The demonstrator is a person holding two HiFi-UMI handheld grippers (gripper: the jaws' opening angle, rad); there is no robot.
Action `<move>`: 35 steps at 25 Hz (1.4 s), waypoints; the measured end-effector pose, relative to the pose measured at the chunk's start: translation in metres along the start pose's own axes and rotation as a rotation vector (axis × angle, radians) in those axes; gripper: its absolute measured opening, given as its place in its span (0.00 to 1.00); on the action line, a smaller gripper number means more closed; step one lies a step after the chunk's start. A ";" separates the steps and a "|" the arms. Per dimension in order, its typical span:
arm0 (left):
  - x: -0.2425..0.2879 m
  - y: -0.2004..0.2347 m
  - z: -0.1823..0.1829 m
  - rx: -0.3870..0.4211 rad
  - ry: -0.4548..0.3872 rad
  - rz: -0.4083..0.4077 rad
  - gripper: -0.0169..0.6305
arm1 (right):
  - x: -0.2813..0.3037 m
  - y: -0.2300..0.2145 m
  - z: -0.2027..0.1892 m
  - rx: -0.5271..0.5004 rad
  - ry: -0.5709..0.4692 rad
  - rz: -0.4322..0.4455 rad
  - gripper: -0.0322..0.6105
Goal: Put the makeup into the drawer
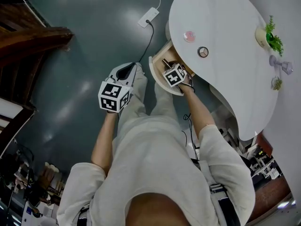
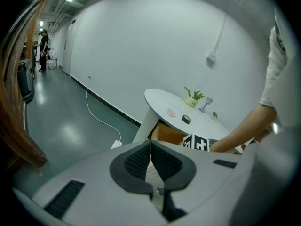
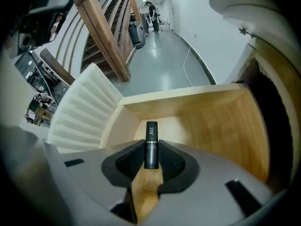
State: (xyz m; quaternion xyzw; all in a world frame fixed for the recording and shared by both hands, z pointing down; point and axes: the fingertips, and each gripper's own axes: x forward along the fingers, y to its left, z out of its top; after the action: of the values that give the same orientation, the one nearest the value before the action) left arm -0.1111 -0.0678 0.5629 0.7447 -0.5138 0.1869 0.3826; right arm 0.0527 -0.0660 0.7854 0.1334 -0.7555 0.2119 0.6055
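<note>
A black lipstick tube (image 3: pixel 151 145) stands up between the pads of my right gripper (image 3: pixel 151 150), which is shut on it. That gripper (image 1: pixel 170 67) points steeply down into the open wooden drawer (image 3: pixel 211 121), whose pale ribbed front (image 3: pixel 80 112) is at the left. The drawer (image 1: pixel 157 68) juts out from under the white table (image 1: pixel 225 13). My left gripper (image 1: pixel 126 73) hangs over the floor, left of the drawer, with its pads together and nothing between them (image 2: pixel 150 147). A pink compact (image 1: pixel 189 36) and a round black item (image 1: pixel 202 52) lie on the tabletop.
A small potted plant (image 1: pixel 269 36) and a glass ornament (image 1: pixel 281 66) stand at the table's far side. A white power strip (image 1: pixel 148 17) with its cable lies on the grey floor. A wooden staircase (image 3: pixel 108 36) rises beyond the drawer. A person stands far down the corridor (image 2: pixel 43 48).
</note>
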 end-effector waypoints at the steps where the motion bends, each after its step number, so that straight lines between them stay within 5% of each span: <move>1: 0.001 0.002 -0.003 -0.003 0.004 0.002 0.05 | 0.007 -0.003 -0.001 -0.005 0.013 -0.003 0.19; 13: 0.002 0.016 -0.021 -0.009 0.035 0.019 0.05 | 0.059 -0.013 -0.007 -0.024 0.091 -0.018 0.19; 16: 0.001 0.016 -0.024 -0.012 0.038 0.024 0.05 | 0.060 -0.012 -0.006 0.006 0.069 0.005 0.31; 35: 0.012 -0.025 -0.006 0.047 0.010 -0.036 0.05 | -0.117 0.035 0.058 -0.047 -0.456 0.004 0.46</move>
State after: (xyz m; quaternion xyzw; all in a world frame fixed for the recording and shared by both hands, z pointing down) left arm -0.0827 -0.0662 0.5655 0.7618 -0.4939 0.1955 0.3709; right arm 0.0140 -0.0695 0.6555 0.1622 -0.8776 0.1598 0.4218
